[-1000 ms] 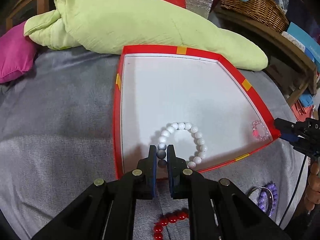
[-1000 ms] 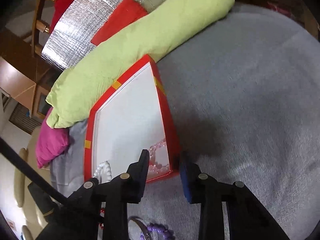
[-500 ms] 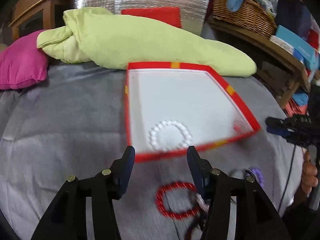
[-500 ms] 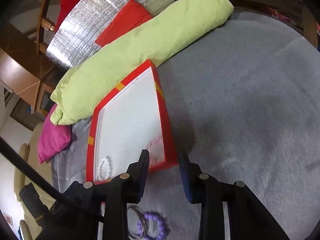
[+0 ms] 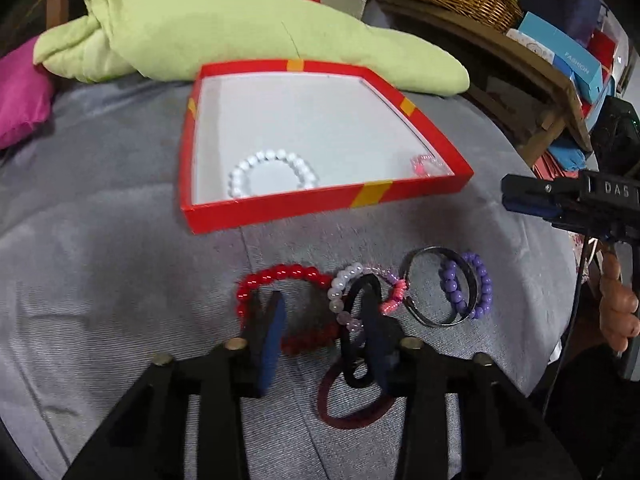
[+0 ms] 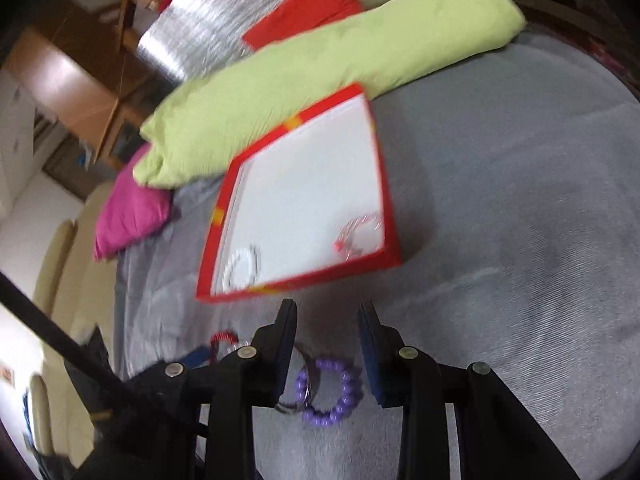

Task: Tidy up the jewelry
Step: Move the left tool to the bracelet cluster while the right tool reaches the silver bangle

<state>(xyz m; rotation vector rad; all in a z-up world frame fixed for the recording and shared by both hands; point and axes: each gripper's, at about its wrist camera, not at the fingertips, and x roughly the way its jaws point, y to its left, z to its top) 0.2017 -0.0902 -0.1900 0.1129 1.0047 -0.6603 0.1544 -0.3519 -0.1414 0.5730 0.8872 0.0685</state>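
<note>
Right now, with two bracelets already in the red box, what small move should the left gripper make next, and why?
Probably lower the left gripper, its jaws closing, onto the red bead bracelet lying between its fingers on the grey cloth. The white bracelet and pink one already lie in the red box; the red one lies outside.

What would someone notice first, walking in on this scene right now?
The red box with its white floor sits mid-blanket, holding a white bead bracelet near its front wall and a small pink one in its right front corner. In front of it lies a jumble of loose pieces: a red bead bracelet, a metal bangle and a purple bead bracelet. A lime green pillow lies behind the box.
</note>
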